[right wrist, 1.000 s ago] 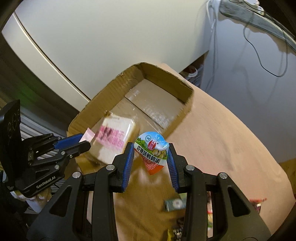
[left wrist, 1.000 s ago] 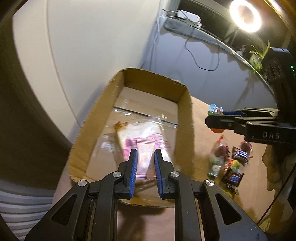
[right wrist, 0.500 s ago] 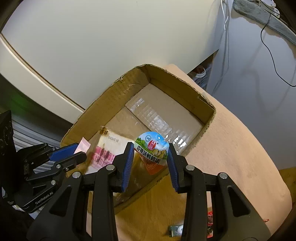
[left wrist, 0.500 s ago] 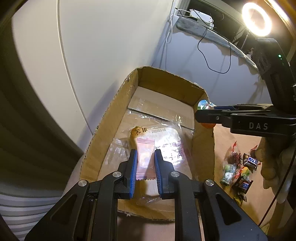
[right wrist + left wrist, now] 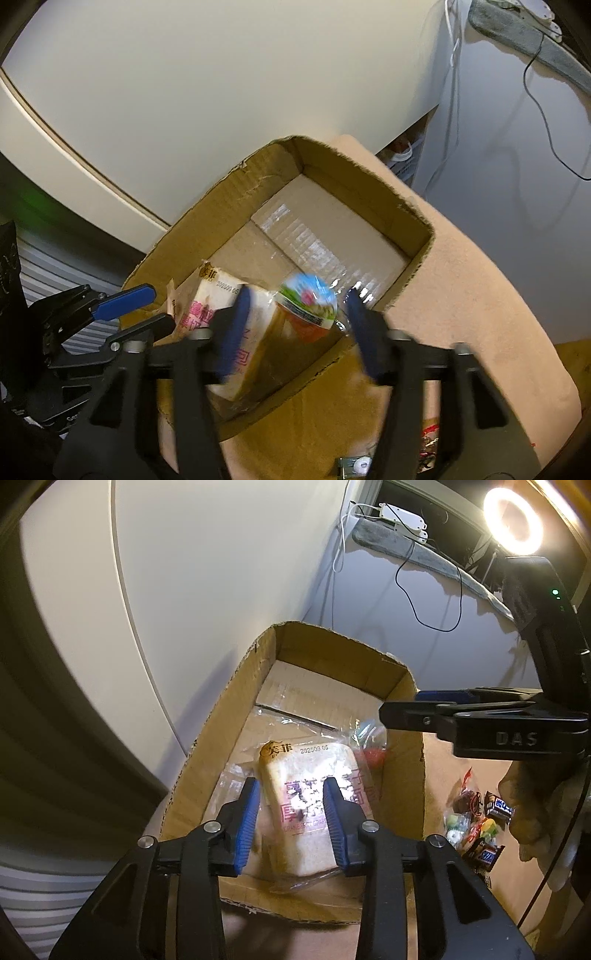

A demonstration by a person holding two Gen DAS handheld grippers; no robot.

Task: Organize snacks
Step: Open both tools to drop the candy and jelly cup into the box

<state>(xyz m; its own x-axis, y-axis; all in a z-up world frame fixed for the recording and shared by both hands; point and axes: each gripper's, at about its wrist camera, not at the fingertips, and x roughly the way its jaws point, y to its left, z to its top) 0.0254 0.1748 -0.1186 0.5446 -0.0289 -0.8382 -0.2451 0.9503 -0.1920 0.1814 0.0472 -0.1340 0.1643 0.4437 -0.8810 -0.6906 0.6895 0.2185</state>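
While both hand-held grippers (image 5: 291,823) (image 5: 295,328) gape, bread (image 5: 310,812) and cup (image 5: 308,308) crowd box (image 5: 229,716).

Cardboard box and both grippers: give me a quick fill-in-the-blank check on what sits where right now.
1. The wrapped bread slice lies inside the ____ box.
2. The jelly cup, just let go as the right gripper opened, has a ____ bottom.
3. The left gripper has just been opening; its blue pads stand ____ from the bread slice below.
4. The loose candy pile lies ____ the box.

Missing words: cardboard; orange; apart; outside
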